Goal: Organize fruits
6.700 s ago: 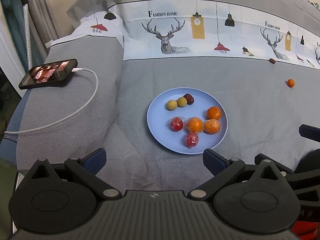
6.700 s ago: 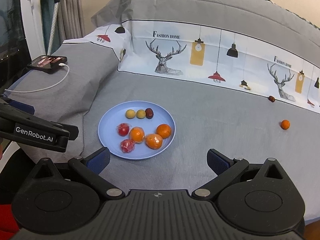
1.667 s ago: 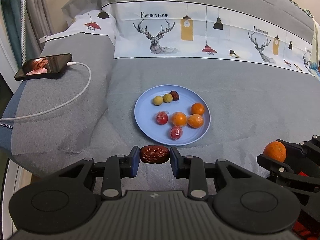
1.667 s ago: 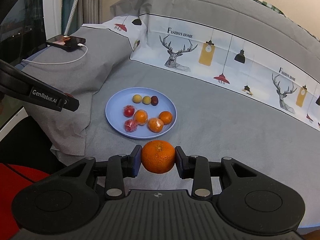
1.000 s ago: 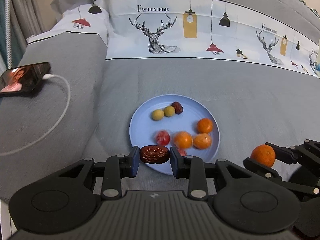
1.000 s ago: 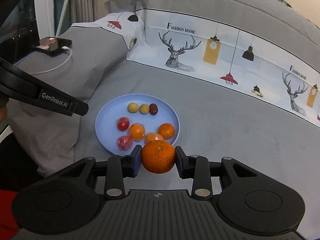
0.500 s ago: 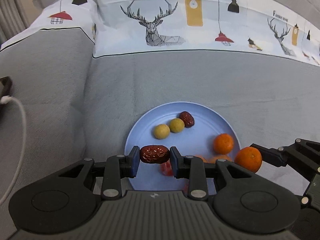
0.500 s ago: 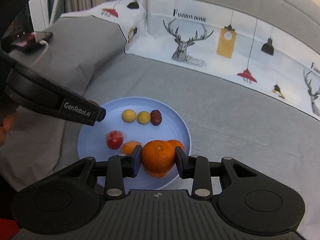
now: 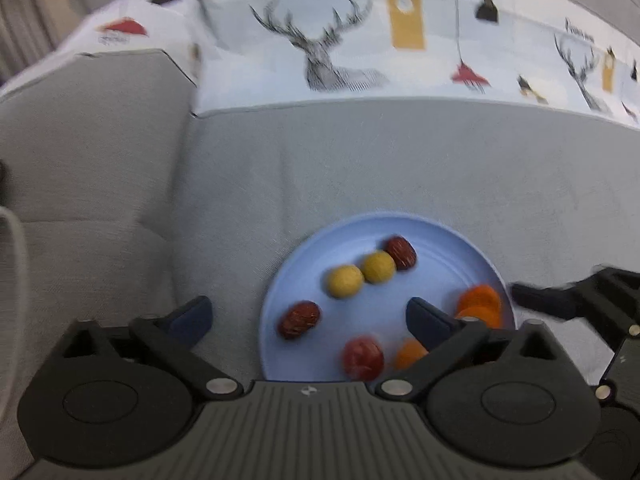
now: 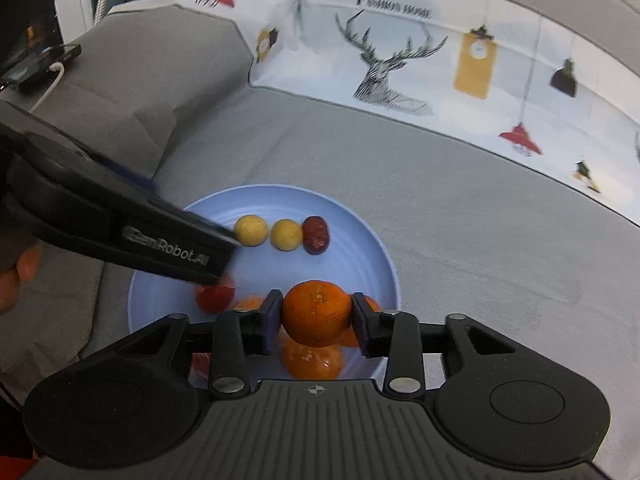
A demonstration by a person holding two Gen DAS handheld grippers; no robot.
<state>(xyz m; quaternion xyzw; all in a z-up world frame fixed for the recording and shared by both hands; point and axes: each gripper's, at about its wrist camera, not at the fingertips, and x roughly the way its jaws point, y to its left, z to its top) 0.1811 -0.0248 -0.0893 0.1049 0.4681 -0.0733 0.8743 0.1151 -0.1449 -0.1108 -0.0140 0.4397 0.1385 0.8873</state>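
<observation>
A light blue plate point(image 9: 448, 240) point(image 10: 360, 240) on the grey bed holds two yellow fruits point(image 9: 345, 280), a red date at the back point(image 9: 401, 253), red wrapped fruits point(image 9: 362, 357) and oranges point(image 9: 480, 300). A second red date point(image 9: 299, 319) lies on the plate's left side. My left gripper point(image 9: 308, 314) is open just above it; it also shows in the right wrist view point(image 10: 168, 252). My right gripper point(image 10: 316, 318) is shut on an orange point(image 10: 317, 312), held over the plate's near side above another orange point(image 10: 312, 360).
A phone with a white cable point(image 10: 40, 62) lies on the raised grey fold at the far left. A white printed band with deer and lamps point(image 9: 340, 64) runs across the back of the bed.
My left gripper has opened and the red date it held now lies on the plate's left side. Both grippers moved further in over the plate. The right still holds the orange.
</observation>
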